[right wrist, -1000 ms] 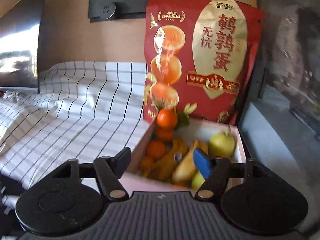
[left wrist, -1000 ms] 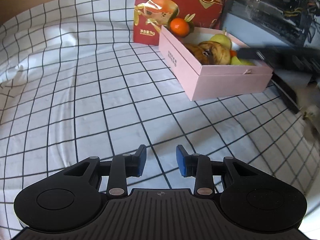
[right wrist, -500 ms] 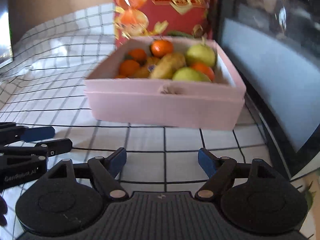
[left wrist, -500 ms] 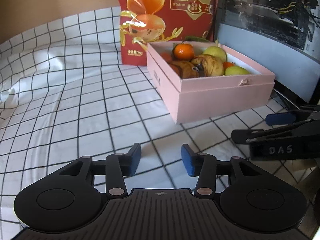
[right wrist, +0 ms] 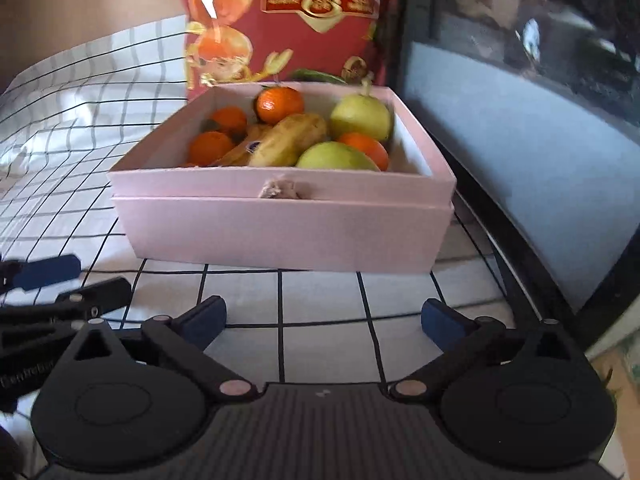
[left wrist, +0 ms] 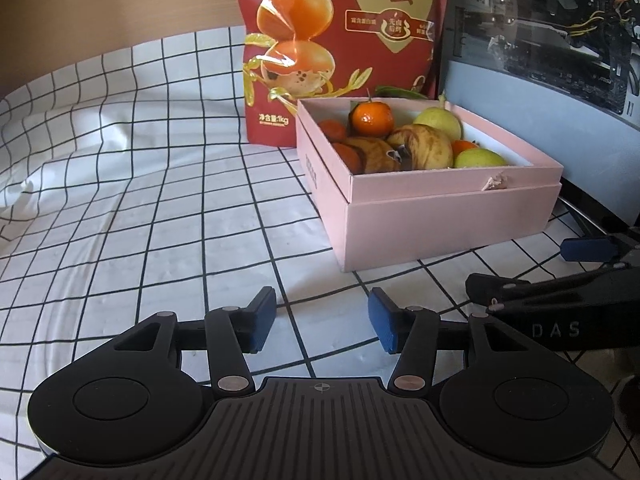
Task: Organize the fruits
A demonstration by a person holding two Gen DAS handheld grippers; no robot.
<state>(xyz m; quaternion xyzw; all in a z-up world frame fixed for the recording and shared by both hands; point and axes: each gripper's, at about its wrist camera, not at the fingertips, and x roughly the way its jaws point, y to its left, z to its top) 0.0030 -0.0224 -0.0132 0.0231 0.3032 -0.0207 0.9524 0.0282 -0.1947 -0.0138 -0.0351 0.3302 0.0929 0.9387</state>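
Both grippers empty, fruit waiting in the pink box

Our left gripper (left wrist: 322, 322) and right gripper (right wrist: 322, 322) have just spread wide, holding nothing; we should reach over the box (right wrist: 280, 226) rim and take the top tangerine (right wrist: 279, 105) squarely.

My fingertips carry blue pads (left wrist: 262, 320) on black arms. Under them lies a white cloth with a black grid (left wrist: 160, 208). The pale pink cardboard box (right wrist: 280, 228) holds bright orange mandarins (right wrist: 279, 104), yellow-green pears (right wrist: 360, 117) and brown-speckled yellow bananas (left wrist: 424, 146). Behind stands a glossy red-and-gold pouch (left wrist: 340, 40).
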